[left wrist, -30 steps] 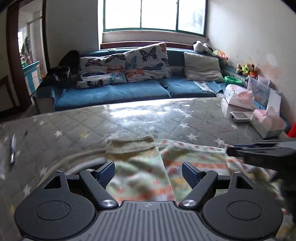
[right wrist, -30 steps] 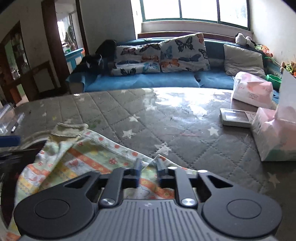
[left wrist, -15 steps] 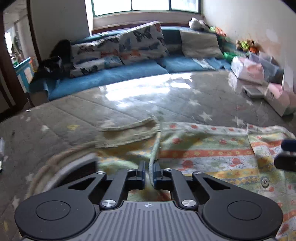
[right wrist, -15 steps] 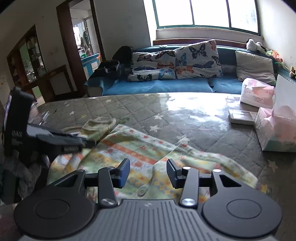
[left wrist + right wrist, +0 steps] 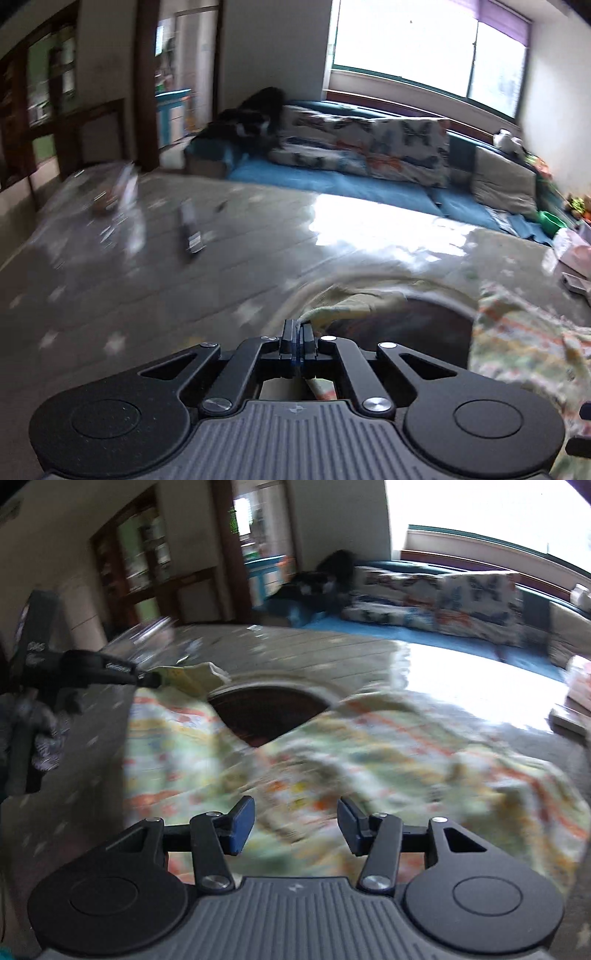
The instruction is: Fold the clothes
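Garment (image 5: 332, 753) sprawls mid-frame over the table (image 5: 147, 288). Left gripper (image 5: 297, 334) pinches its pale edge; right gripper (image 5: 295, 821) is opening, clamping nothing. That thin pinch may slip, collapsing the fold.

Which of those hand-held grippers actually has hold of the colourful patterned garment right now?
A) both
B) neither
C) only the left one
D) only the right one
C: the left hand-held gripper is pinched shut on the garment's pale cuff edge and lifts it, while the right hand-held gripper is opening, its fingers apart above the cloth.
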`<move>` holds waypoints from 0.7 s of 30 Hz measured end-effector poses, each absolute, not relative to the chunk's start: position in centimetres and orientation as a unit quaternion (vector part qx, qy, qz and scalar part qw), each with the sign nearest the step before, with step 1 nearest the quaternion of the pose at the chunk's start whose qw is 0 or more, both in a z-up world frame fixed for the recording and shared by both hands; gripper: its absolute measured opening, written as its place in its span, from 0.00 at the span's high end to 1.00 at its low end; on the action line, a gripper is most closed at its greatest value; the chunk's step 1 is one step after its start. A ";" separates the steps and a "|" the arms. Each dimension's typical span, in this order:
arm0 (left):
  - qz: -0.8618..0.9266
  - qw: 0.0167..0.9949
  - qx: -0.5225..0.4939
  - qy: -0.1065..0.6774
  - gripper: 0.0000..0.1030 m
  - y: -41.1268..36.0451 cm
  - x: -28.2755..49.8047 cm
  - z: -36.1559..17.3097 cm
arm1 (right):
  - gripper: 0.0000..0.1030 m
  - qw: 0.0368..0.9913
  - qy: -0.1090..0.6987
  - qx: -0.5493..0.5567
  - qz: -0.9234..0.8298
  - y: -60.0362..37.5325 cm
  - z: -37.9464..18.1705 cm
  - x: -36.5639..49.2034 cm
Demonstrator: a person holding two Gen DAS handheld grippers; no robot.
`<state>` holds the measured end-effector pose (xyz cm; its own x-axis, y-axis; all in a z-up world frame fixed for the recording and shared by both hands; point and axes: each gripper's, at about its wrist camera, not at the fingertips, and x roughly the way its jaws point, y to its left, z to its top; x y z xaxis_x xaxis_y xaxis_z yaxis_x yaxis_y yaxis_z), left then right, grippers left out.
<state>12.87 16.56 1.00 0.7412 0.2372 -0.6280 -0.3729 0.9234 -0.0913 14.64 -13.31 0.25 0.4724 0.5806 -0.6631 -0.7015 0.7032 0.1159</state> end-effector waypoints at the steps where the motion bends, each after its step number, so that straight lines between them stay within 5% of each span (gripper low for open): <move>1: 0.170 0.924 -0.111 0.323 0.99 17.0 11.9 0.6 | 0.51 0.848 0.348 -0.094 0.388 -12.6 0.3 13.8; 10: 0.207 0.907 -0.165 0.327 0.98 19.2 5.4 -1.0 | 0.50 0.785 0.355 -0.164 0.481 -7.1 -1.4 7.4; 12: 0.205 0.906 -0.165 0.331 0.93 19.4 4.6 -1.2 | 0.50 0.776 0.361 -0.173 0.488 -6.5 -1.7 6.6; 14: 0.209 0.904 -0.161 0.337 0.74 19.7 4.3 -1.4 | 0.47 0.776 0.360 -0.178 0.487 -6.5 -1.7 6.3; 19: 0.207 0.909 -0.112 0.343 0.49 18.8 4.2 -1.5 | 0.46 0.778 0.362 -0.179 0.482 -6.7 -1.8 6.1; 21: 0.205 0.912 -0.091 0.344 0.48 18.5 4.4 -1.5 | 0.46 0.779 0.362 -0.179 0.480 -6.6 -1.8 5.9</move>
